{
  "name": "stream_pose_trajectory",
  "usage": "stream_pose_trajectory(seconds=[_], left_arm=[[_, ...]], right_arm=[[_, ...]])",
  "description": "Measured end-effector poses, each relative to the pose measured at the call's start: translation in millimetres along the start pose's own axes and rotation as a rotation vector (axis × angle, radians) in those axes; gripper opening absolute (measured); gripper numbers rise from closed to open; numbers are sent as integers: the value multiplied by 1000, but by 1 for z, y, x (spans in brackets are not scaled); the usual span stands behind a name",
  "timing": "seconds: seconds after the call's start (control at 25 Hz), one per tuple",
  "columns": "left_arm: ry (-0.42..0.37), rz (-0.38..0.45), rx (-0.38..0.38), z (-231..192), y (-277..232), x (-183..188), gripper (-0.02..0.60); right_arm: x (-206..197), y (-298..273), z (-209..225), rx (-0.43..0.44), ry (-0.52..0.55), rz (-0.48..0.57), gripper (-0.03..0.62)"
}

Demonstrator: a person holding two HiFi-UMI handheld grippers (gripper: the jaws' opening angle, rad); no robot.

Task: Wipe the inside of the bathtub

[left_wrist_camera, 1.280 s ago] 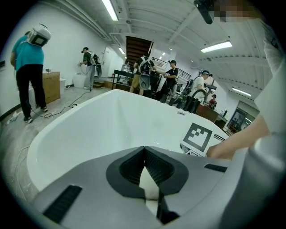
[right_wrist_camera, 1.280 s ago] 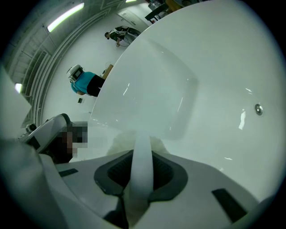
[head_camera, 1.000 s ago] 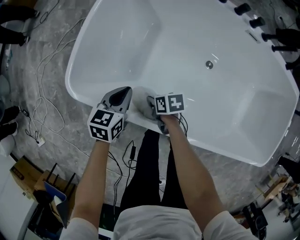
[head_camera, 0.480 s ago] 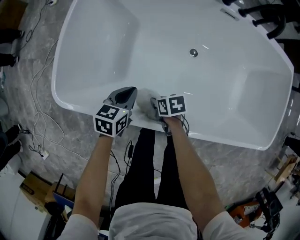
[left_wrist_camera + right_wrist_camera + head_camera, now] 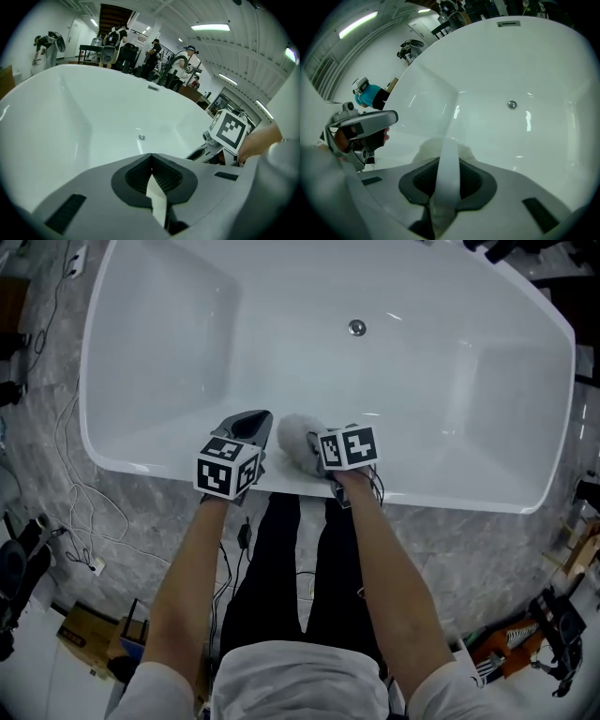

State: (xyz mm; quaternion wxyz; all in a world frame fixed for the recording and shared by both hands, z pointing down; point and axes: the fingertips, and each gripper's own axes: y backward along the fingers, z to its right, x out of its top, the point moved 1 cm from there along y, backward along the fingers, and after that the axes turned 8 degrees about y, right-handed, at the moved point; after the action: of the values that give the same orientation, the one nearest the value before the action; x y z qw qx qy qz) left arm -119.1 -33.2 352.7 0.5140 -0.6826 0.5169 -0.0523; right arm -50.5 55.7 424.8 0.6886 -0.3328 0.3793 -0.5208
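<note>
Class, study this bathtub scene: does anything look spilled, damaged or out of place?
Nothing in the bathtub stands out: its white inside looks unmarked, and the right gripper holds a grey cloth at the near rim. Only loose cables trail over the floor beside it.

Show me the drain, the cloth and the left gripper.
drain (image 5: pixel 356 327), head view, middle of the metal ring.
cloth (image 5: pixel 293 435), head view, middle of the fuzzy bunch.
left gripper (image 5: pixel 255 420), head view, between its shut jaw tips.

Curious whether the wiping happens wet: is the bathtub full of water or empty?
Empty. The bathtub shows a bare white floor and its drain plainly, with no waterline in any view.
</note>
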Motion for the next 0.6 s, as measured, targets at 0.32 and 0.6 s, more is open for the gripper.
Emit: stream_pose_trajectory(seconds=[0.32,0.6], left_arm=[[-50,-81,-27,52,-45,-10,12],[-110,-126,-72,104,-78,-14,12]], right_arm=[[-24,33,43,-22,-15,2,94],[-48,65,87,-43,-27,-6,94]])
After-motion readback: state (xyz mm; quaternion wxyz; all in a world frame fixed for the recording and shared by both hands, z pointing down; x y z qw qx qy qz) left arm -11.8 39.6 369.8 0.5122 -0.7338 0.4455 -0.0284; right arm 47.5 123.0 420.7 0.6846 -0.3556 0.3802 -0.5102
